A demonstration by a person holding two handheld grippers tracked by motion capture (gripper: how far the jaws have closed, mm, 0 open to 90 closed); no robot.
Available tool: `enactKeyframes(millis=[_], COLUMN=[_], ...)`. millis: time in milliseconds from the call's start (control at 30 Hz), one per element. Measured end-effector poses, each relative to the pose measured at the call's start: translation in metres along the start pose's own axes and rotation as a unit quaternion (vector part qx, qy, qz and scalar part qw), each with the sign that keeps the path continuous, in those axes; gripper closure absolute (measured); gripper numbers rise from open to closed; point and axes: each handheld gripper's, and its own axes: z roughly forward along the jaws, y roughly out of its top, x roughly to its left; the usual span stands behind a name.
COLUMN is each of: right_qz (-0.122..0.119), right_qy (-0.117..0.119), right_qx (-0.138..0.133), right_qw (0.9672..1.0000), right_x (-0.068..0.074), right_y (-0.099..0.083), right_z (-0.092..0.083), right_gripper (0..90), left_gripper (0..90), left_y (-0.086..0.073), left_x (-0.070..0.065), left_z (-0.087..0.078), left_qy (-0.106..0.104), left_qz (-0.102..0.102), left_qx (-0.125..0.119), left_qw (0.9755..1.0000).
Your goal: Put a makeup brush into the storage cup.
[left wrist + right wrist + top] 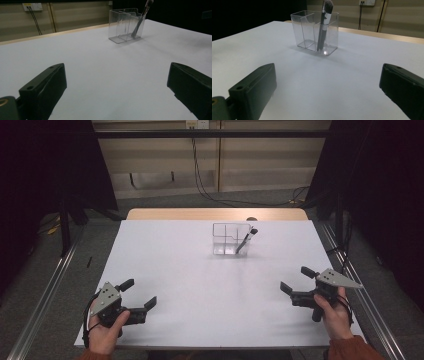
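Both pairs of jaws stand wide apart with nothing between them. The left gripper (138, 293) and the right gripper (297, 279) hover low over the near part of the white surface (200, 285), one toward each near corner, and both are well apart from the clear organizer (230, 239), which is the landmark here.

The organizer sits toward the far middle of the surface, upright, divided into compartments by clear walls. A makeup brush (323, 26) stands in one of them, the compartment on the right gripper's side of the organizer, leaning so that its dark bristle head pokes out above the rim and tilts toward that side.

Judged from this, the main risk lies in any reach for the brush. The organizer looks light and its walls are see-through, so a jaw could misjudge the rim, catch it and tip or slide the whole holder. Because the brush leans, a grip closed on the bristles rather than the handle would likely slip or splay them. Lifting at an angle other than the lean could drag the handle against the divider and pull the organizer along with it.
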Motion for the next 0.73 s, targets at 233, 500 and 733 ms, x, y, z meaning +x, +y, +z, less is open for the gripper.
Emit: enactKeyframes(millis=[233,500,733], right_qz=[-0.001,-0.005,-0.004], right_qy=[0.000,-0.001,-0.001], right_qx=[-0.002,-0.001,0.004], right_qw=[1.0000,1.0000,1.0000], right_x=[0.002,0.000,-0.003], right_y=[-0.004,-0.007,-0.009], right_z=[-0.009,-0.014,-0.012], right_gripper=[0.1,0.0,0.1], left_gripper=[2.5,2.5,2.5], left_y=[0.000,0.001,0.002], left_x=[0.000,0.001,0.002], left_z=[-0.001,-0.001,0.000], left_qy=[0.001,-0.001,-0.002], left_qz=[-0.001,0.000,0.002], left_qx=[-0.003,-0.003,-0.002], left_qw=[1.0000,1.0000,1.0000])
